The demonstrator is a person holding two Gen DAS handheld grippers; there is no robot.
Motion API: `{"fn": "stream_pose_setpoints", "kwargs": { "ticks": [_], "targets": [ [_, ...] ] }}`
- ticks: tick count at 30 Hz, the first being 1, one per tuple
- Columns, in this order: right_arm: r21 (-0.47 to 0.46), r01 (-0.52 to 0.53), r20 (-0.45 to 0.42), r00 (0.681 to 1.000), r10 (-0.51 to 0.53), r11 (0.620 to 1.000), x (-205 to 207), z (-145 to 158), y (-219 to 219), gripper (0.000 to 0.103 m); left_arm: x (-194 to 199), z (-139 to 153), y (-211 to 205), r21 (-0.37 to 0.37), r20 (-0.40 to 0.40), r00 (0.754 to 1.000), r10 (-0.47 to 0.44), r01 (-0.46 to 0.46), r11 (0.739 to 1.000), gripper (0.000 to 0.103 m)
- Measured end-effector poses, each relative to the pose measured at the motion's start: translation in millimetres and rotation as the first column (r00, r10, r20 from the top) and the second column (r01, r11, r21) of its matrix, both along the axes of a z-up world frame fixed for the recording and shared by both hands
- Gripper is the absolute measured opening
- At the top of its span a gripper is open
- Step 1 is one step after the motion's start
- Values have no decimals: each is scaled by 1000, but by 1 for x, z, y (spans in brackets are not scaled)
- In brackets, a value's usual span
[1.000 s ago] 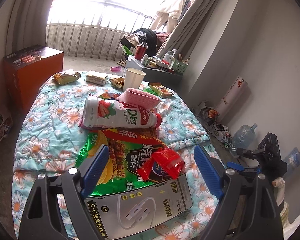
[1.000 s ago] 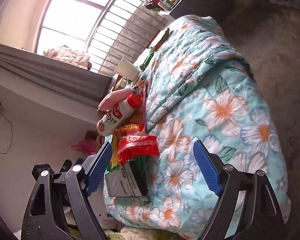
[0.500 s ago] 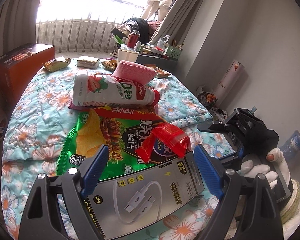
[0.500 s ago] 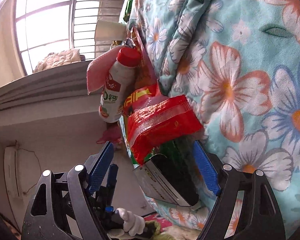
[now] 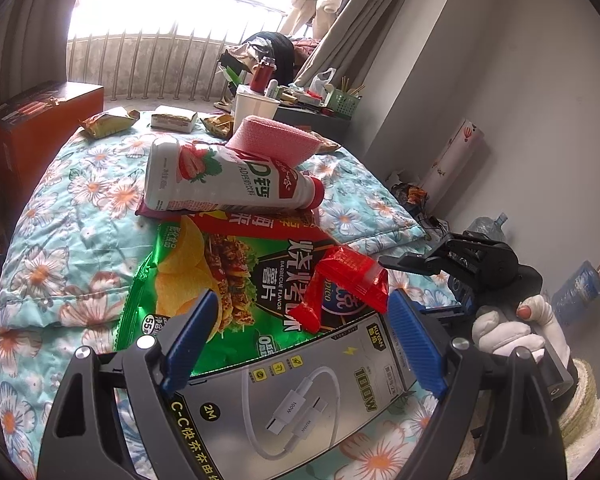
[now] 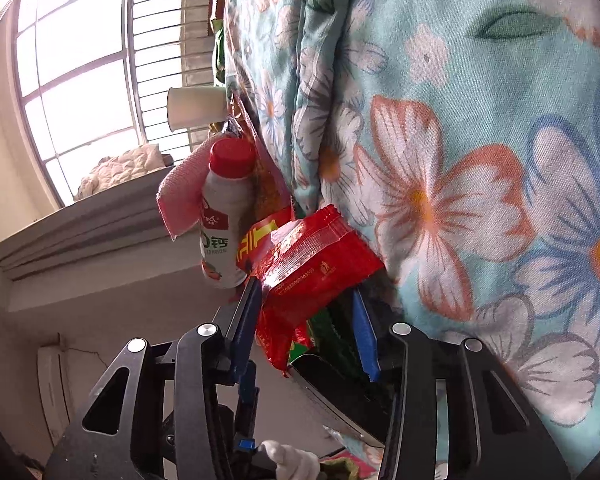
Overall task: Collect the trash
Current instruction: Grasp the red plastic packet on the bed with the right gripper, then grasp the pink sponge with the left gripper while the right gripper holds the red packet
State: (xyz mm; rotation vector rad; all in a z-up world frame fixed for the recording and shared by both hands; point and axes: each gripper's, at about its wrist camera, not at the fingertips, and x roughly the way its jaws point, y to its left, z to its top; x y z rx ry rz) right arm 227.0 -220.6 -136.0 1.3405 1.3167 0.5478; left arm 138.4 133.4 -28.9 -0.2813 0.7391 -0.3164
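My left gripper [image 5: 302,304] is shut wide on a grey cable box [image 5: 300,392] that carries a pile. On the box lie a green chip bag [image 5: 204,272], a crumpled red wrapper [image 5: 348,276], a strawberry drink bottle [image 5: 228,180] and a pink cloth [image 5: 276,136]. My right gripper [image 6: 306,286], held in a white-gloved hand, comes at the pile from the right, turned on its side. Its jaws are closing with the red wrapper [image 6: 312,264] between them. One pad touches the wrapper; a gap shows at the other.
A floral quilt [image 5: 80,208] covers the bed under the pile. At its far end lie a paper cup [image 5: 256,104], snack wrappers [image 5: 108,122] and a small box [image 5: 174,118]. An orange box [image 5: 40,120] stands to the left and a cluttered side table [image 5: 312,104] behind.
The right gripper rolled onto its side, came in to the pile and narrowed its jaws around the red wrapper. The left gripper sank a little with the box and its load.
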Motion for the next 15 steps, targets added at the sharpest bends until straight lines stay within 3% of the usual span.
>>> {"fn": "stream_pose_setpoints", "kwargs": {
  "ticks": [6,15],
  "targets": [
    [39,39,9,999,-40,998,-11,5,-24,28,6,8,0,-1,22,1000,3,-3,1000,84],
    [86,104,26,994,-106,991,-19,-2,-49,24,19,27,-8,47,78,997,-5,1,999,84]
  ]
}}
